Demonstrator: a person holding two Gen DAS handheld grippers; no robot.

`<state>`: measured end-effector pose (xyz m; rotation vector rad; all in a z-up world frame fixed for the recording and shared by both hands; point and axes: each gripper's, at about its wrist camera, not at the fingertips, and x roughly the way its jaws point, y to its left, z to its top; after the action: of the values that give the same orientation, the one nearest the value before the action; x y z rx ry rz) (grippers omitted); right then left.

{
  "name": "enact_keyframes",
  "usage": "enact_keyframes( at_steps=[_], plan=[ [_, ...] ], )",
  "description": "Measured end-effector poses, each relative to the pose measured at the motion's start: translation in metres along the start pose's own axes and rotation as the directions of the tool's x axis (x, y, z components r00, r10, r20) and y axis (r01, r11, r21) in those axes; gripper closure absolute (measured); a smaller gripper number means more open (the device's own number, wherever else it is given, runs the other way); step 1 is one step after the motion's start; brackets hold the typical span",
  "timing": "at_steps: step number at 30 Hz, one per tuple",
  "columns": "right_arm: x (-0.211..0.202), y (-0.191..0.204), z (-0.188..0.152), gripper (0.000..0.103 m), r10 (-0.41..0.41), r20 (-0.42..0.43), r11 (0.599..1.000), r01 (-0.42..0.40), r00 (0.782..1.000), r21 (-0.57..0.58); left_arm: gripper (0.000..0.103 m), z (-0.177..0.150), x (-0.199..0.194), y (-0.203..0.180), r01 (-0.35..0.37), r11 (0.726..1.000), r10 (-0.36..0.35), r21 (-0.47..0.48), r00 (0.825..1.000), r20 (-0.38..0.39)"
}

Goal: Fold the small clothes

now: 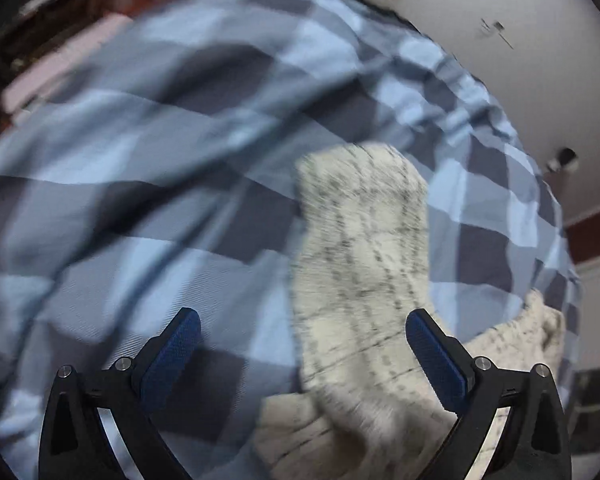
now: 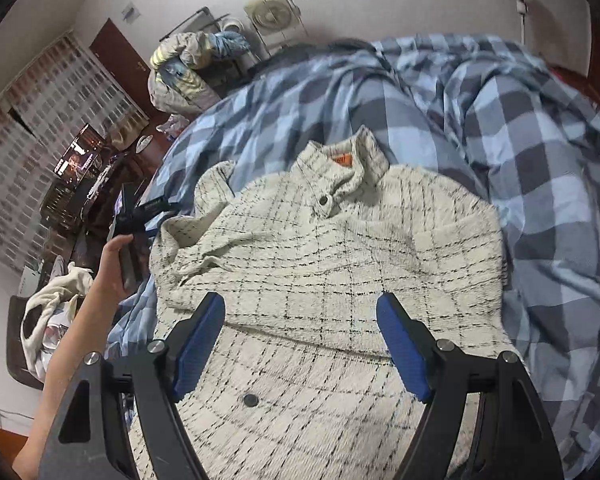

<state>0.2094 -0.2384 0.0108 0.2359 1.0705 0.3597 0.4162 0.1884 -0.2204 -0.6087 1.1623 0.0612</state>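
A cream jacket with a thin black check (image 2: pixel 332 264) lies on a blue checked bedspread (image 2: pixel 540 152), collar with an orange label (image 2: pixel 344 158) at the far end. Its right side is folded in; its left sleeve (image 2: pixel 204 236) lies crumpled at the left. My right gripper (image 2: pixel 300 344) is open and empty just above the jacket's lower front. In the blurred left wrist view the sleeve (image 1: pixel 360 248) stretches away over the bedspread (image 1: pixel 140 160), and my left gripper (image 1: pixel 302 340) is open around its near part. The left gripper (image 2: pixel 140 216) also shows held at the jacket's left edge.
A person's forearm (image 2: pixel 80 312) reaches in at the left. Beyond the bed's left edge stand a cluttered dark desk with a lit screen (image 2: pixel 78 158), a chair with clothes (image 2: pixel 52 312) and a heap of bedding (image 2: pixel 184 68). A fan (image 2: pixel 272 14) stands by the far wall.
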Motion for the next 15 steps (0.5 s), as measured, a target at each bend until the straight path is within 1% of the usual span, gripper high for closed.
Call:
enact_keyframes(
  at_steps=[2,3,4,5,6,7,9,10,11,12,13,14,15],
  plan=[
    [0.005,-0.004,0.002,0.028,0.001,-0.003,1.000,-0.001,1.000,0.004,0.000,0.003,0.006,0.000,0.051,0.999,-0.051,-0.018,0.999,0.003],
    [0.007,-0.006,0.004,0.028,-0.002,-0.003,1.000,0.002,1.000,0.002,0.000,0.005,0.010,0.002,0.117,0.992,-0.117,-0.037,0.993,0.009],
    [0.009,-0.006,0.005,0.028,-0.009,-0.001,1.000,0.009,1.000,-0.004,0.000,0.006,0.014,0.004,0.182,0.982,-0.182,-0.057,0.983,0.009],
    [0.010,-0.007,0.006,0.028,-0.014,-0.002,1.000,0.014,1.000,-0.010,0.000,0.008,0.020,0.005,0.227,0.971,-0.228,-0.080,0.974,0.001],
    [0.012,-0.008,0.007,0.028,-0.019,-0.002,1.000,0.019,1.000,-0.014,0.000,0.010,0.029,0.004,0.234,0.967,-0.238,-0.101,0.971,-0.025],
    [0.014,-0.008,0.007,0.028,-0.023,-0.004,1.000,0.023,1.000,-0.016,0.000,0.010,0.035,0.001,0.212,0.972,-0.217,-0.100,0.975,-0.044],
    [0.018,-0.011,0.009,0.028,-0.020,-0.012,1.000,0.020,1.000,-0.019,0.000,0.011,0.046,-0.008,0.153,0.986,-0.157,-0.060,0.985,-0.077],
    [0.020,-0.013,0.008,0.028,-0.021,-0.018,1.000,0.021,1.000,-0.016,0.000,0.010,0.049,-0.013,0.138,0.990,-0.141,-0.039,0.986,-0.085],
    [0.022,-0.015,0.009,0.028,-0.023,-0.021,1.000,0.022,1.000,-0.014,0.001,0.009,0.053,-0.018,0.138,0.990,-0.140,-0.025,0.986,-0.088],
    [0.023,-0.016,0.009,0.028,-0.026,-0.022,1.000,0.026,0.999,-0.013,0.001,0.008,0.054,-0.021,0.161,0.987,-0.162,-0.021,0.983,-0.087],
    [0.022,-0.017,0.008,0.028,-0.033,-0.021,0.999,0.032,0.999,-0.014,0.007,0.007,0.055,-0.024,0.187,0.982,-0.189,-0.028,0.978,-0.083],
    [0.023,-0.019,0.008,0.028,-0.038,-0.020,0.999,0.038,0.999,-0.015,0.026,0.007,0.054,-0.024,0.202,0.979,-0.204,-0.035,0.976,-0.076],
    [0.022,-0.020,0.008,0.028,-0.045,-0.015,0.999,0.045,0.999,-0.017,0.044,0.006,0.050,-0.026,0.196,0.980,-0.197,-0.029,0.979,-0.058]
  ],
)
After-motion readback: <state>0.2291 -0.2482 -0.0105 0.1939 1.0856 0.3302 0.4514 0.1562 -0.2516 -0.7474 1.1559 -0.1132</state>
